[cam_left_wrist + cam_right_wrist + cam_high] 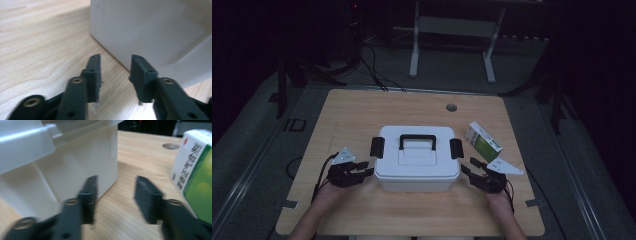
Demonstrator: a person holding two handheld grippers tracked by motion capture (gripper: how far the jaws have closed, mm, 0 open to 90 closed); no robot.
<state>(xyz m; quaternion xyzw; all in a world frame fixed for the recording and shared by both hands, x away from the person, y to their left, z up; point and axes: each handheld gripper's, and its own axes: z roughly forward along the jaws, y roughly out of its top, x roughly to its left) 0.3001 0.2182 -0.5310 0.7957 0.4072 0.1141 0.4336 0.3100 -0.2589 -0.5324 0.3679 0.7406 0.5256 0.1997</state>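
Observation:
A white lidded storage box (417, 159) with a black handle (417, 140) and black side latches stands at the middle of the wooden table (362, 110). My left gripper (364, 169) is low beside the box's left front corner, open, nothing between its jaws; in the left gripper view (115, 76) the box wall (150, 30) is just ahead. My right gripper (468, 167) sits by the box's right front corner, open and empty; in the right gripper view (115, 198) the box (57, 167) is at left and a green and white carton (197, 175) at right.
The green and white carton (483, 141) lies on the table right of the box, just beyond my right gripper. A round cable hole (451, 107) is near the far edge. A white frame (452, 35) stands on the floor beyond the table.

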